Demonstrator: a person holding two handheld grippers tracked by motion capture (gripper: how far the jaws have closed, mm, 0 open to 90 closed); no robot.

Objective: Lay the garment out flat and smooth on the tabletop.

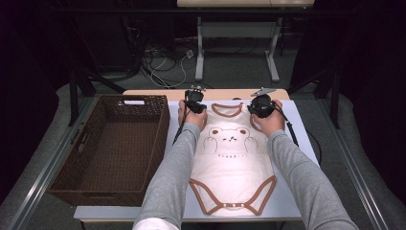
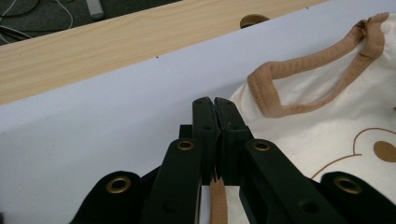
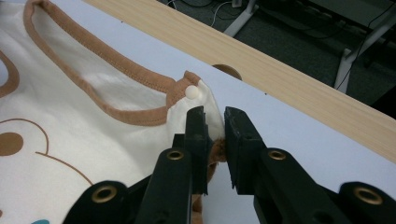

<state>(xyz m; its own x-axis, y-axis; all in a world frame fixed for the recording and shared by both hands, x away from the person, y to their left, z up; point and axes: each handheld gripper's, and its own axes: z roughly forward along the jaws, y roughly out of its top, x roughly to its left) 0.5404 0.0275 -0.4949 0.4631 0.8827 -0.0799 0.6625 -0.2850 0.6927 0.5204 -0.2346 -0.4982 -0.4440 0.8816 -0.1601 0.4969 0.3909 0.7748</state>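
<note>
One baby bodysuit point(image 1: 233, 158) lies flat on the white table point(image 1: 297, 143), bear side up. The left gripper point(image 2: 215, 103) is clamped tight on one shoulder's brown trim. The right gripper point(image 3: 215, 119) pinches the other shoulder, jaws a bit apart. Lift both corners together and evenly, so nothing slips, toward the basket point(image 1: 91, 182).

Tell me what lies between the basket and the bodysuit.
Bare white mat and the left sleeve crossing above it, in the high view, between basket and bodysuit.
</note>
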